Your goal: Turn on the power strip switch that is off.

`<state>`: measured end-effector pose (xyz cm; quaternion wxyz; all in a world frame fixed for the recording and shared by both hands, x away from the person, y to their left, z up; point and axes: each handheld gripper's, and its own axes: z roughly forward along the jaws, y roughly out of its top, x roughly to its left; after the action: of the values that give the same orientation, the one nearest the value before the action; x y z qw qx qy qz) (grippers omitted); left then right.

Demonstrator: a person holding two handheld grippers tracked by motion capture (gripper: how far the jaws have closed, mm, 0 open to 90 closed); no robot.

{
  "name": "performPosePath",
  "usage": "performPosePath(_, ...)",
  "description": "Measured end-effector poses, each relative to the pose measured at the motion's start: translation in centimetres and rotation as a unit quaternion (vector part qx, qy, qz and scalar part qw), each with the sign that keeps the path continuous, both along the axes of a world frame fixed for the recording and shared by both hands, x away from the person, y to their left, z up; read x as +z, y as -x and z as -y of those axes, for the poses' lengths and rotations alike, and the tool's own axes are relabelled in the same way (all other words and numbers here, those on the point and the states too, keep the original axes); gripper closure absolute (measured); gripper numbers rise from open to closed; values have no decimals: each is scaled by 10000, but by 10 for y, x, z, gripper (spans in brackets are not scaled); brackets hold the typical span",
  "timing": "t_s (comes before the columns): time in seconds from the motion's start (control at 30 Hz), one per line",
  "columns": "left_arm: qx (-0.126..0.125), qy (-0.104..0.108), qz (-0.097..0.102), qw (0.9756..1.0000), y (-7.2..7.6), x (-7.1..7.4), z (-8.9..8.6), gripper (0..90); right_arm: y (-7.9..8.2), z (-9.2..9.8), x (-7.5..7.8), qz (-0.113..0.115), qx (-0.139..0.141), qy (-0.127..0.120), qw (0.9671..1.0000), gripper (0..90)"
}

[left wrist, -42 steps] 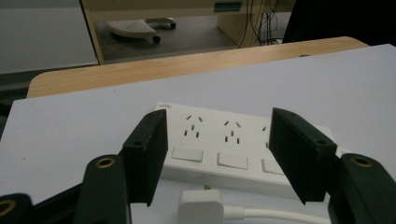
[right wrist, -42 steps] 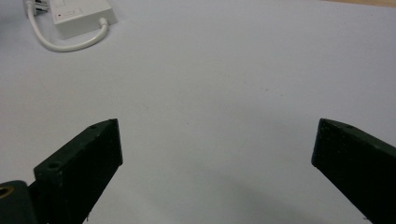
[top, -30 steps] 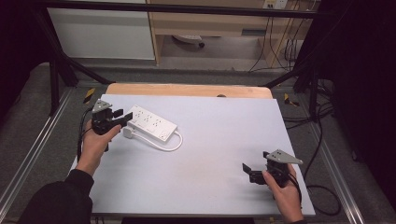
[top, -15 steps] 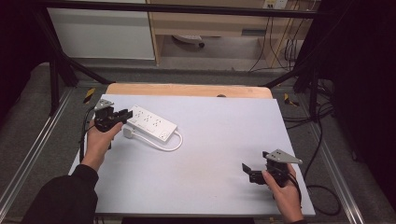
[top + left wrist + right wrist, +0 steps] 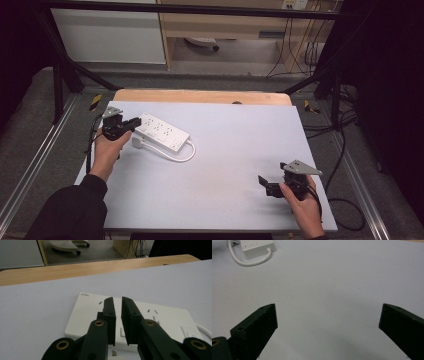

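Power strip at the far left of the surface, left gripper at its end

The white power strip [image 5: 163,132] lies flat on the pale surface [image 5: 230,150], long axis running from far-left to nearer-right, its cord [image 5: 177,156] looping off the right end. The left gripper [image 5: 134,121] hangs over its left end, jaws nearly together, clasping nothing. The right gripper [image 5: 265,185], jaws wide apart, sits well apart at near right

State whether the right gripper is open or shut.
Open: the right gripper has its jaws spread wide over the bare table, with nothing between them.
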<state>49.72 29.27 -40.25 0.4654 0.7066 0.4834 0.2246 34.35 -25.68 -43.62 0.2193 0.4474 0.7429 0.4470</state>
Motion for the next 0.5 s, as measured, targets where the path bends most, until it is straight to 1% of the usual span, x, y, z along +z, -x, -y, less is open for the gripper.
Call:
performPosePath(0.07,-55,-27,-35,10000,-1,-2,0,823,0,0,0,-9,-1,1,10000,23)
performPosePath(0.27,-77,-91,-41,9999,-2,-4,0,856,0,-1,0,-15,23,8,10000,23)
performPosePath(0.5,-33,-84,-78,9999,-4,-7,-1,888,0,-1,0,-31,37,23,10000,23)
